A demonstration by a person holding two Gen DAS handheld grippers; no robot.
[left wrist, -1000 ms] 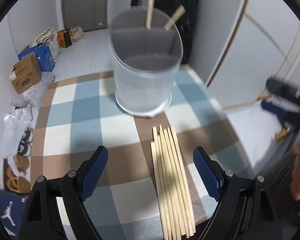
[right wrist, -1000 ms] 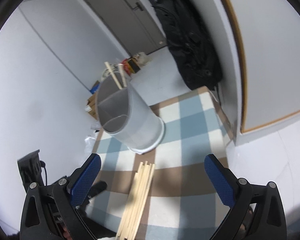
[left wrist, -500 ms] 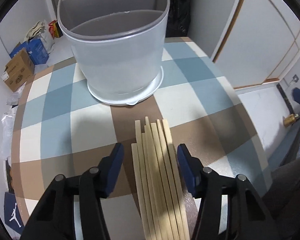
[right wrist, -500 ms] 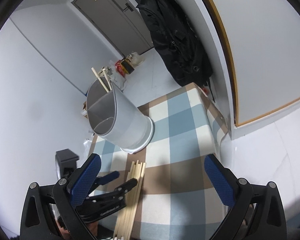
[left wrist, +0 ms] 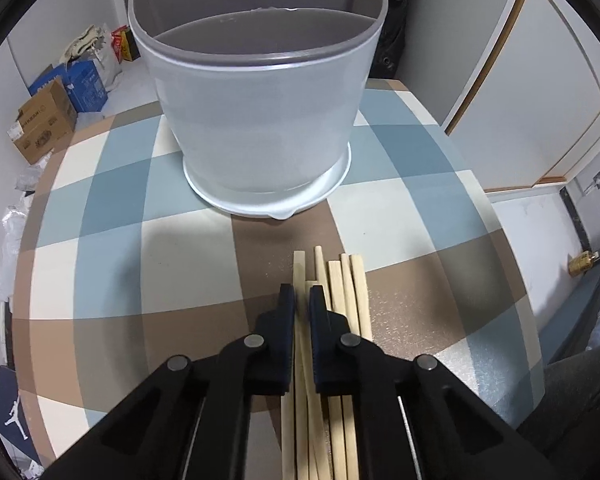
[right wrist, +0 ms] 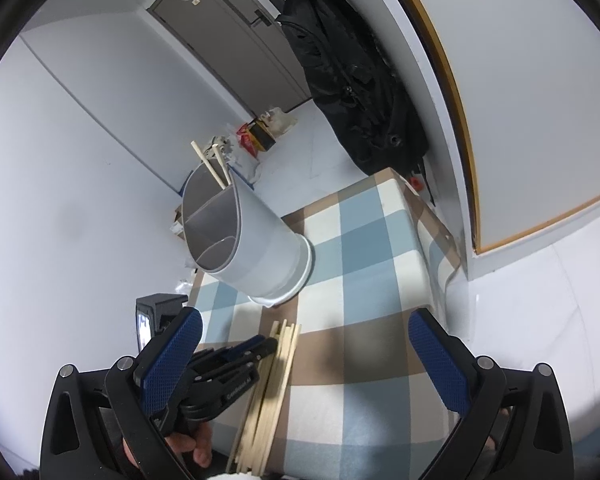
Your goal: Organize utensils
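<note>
So far we count two chopsticks in the holder (right wrist: 244,236), while our left gripper (left wrist: 301,300) pinches one chopstick (left wrist: 299,276) from the remaining pile (left wrist: 346,296); right gripper (right wrist: 304,340) gapes empty.

Utensil holder (left wrist: 260,120) stands on checked tablecloth (left wrist: 112,208), toward far edge. Chopstick bundle (left wrist: 344,292) lies flat on cloth just before holder, apart from its base. Left gripper (left wrist: 301,304) at bundle's left side, one chopstick between its fingers. Two chopsticks (right wrist: 212,168) upright in holder's rear compartment. Right gripper (right wrist: 304,344) above cloth, right of bundle.
</note>
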